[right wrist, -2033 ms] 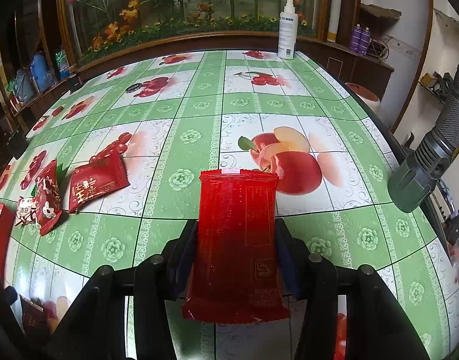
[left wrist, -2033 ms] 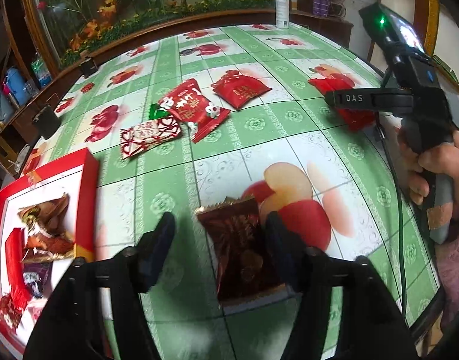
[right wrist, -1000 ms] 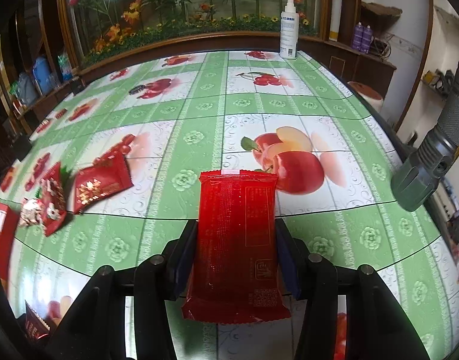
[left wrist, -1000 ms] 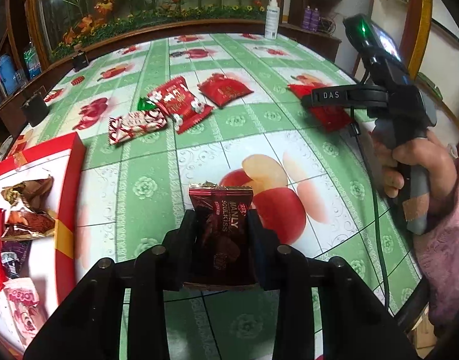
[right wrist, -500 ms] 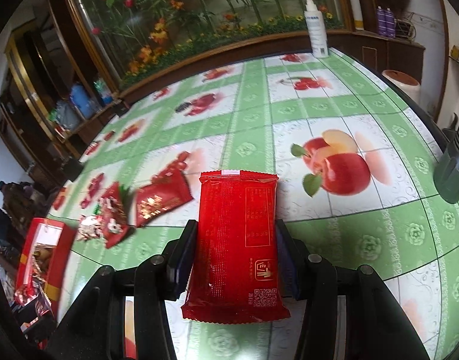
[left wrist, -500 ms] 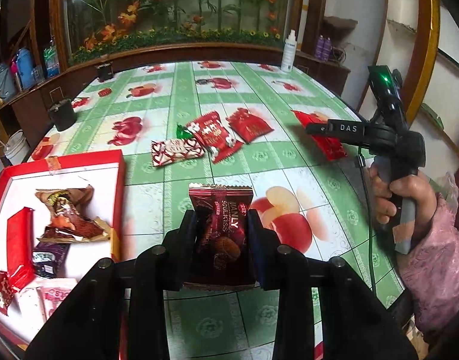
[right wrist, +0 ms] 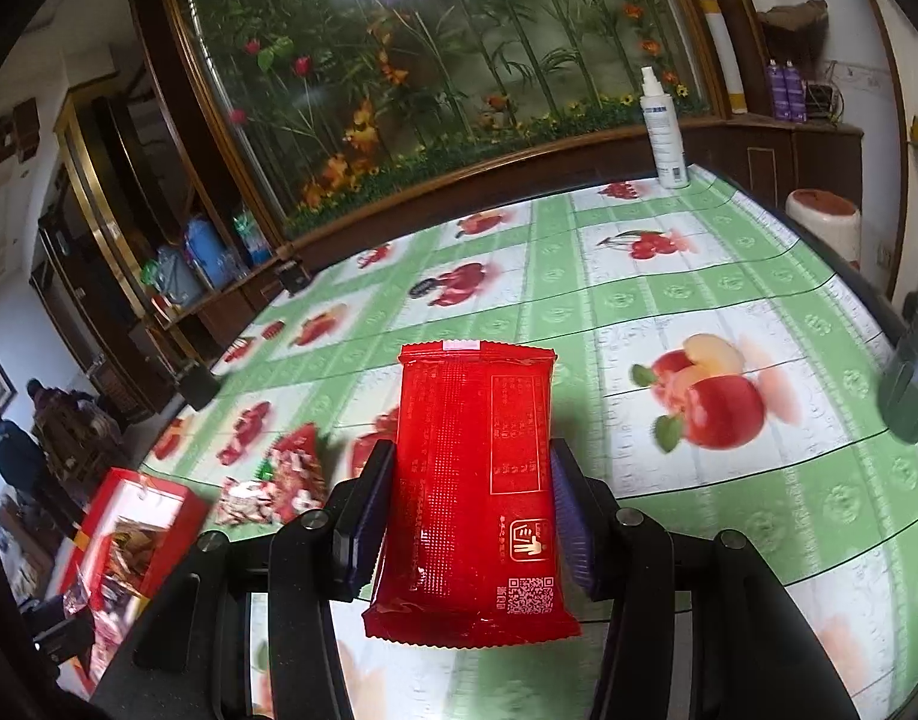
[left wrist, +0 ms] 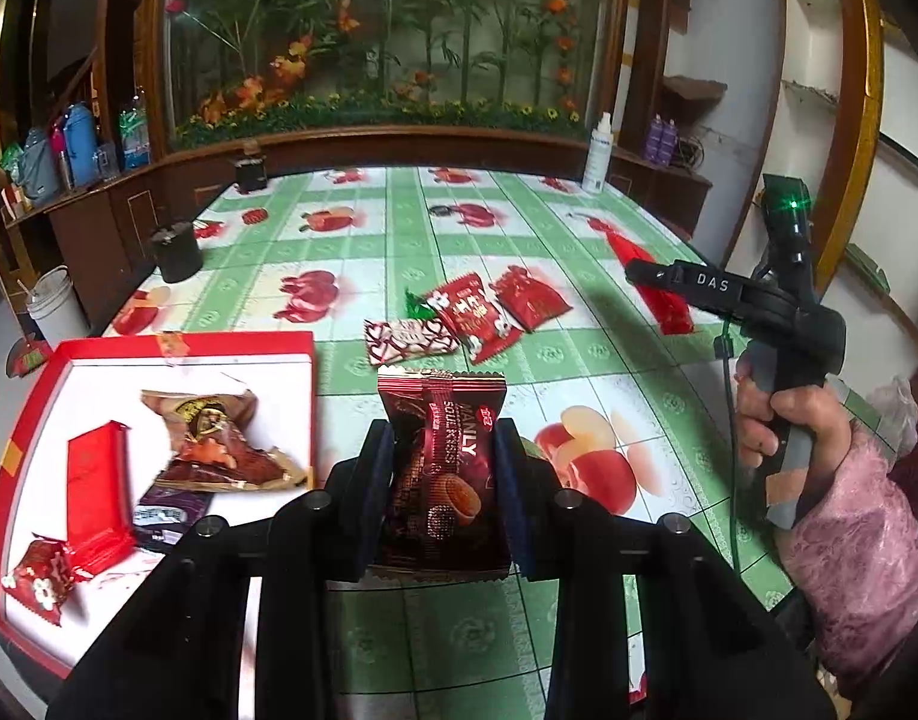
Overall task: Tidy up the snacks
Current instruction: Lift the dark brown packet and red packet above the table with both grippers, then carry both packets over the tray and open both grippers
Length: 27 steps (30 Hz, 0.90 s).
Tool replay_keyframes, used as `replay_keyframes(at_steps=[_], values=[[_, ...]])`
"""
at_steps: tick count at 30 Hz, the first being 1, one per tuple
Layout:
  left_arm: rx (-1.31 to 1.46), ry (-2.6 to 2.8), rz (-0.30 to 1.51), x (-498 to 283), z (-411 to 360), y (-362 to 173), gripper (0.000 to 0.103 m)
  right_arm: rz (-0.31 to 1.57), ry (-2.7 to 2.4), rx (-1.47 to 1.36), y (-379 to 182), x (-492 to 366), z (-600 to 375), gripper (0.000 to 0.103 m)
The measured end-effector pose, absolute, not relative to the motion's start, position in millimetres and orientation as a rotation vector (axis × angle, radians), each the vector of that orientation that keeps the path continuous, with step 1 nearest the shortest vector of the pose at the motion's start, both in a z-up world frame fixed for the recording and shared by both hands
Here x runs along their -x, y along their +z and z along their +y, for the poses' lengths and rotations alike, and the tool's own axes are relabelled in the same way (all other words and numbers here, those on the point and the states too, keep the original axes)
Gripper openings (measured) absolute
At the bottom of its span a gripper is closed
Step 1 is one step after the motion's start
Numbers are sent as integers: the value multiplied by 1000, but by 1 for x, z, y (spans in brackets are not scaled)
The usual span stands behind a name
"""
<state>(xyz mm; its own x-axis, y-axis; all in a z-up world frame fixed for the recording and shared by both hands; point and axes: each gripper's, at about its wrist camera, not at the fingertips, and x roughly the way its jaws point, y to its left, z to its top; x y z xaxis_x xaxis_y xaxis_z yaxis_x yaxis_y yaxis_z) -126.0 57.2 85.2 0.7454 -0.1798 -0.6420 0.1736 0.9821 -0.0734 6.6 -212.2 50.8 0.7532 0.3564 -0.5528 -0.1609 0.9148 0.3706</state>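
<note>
My left gripper (left wrist: 442, 468) is shut on a dark red cookie packet (left wrist: 440, 468) and holds it above the table, just right of the red gift box (left wrist: 159, 345). The box holds several snacks, among them a brown wrapper (left wrist: 213, 438) and a red bar (left wrist: 96, 498). My right gripper (right wrist: 470, 498) is shut on a bright red flat packet (right wrist: 474, 480), lifted above the table; it also shows in the left wrist view (left wrist: 687, 282). Three loose snacks lie mid-table: a heart-patterned bar (left wrist: 408, 339), a red-white packet (left wrist: 474, 315) and a red pouch (left wrist: 531, 297).
The table wears a green fruit-print cloth (left wrist: 363, 246). A white spray bottle (right wrist: 663, 132) stands at the far edge, a dark cup (left wrist: 176, 252) at the far left. The red box also shows low left in the right wrist view (right wrist: 135, 516). A grey flashlight (right wrist: 915, 372) sits at the right edge.
My left gripper closed on the cookie packet and lifted it up and back. My right gripper rose and turned left with the red packet held throughout.
</note>
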Motion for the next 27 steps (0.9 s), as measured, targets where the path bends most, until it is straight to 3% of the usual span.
replay_keyframes(at_steps=[11, 27], values=[[50, -145, 651, 141, 92, 94, 31, 659, 478, -356, 53, 13, -135, 50], [177, 105, 646, 156, 210, 78, 31, 722, 740, -288, 49, 37, -4, 50]])
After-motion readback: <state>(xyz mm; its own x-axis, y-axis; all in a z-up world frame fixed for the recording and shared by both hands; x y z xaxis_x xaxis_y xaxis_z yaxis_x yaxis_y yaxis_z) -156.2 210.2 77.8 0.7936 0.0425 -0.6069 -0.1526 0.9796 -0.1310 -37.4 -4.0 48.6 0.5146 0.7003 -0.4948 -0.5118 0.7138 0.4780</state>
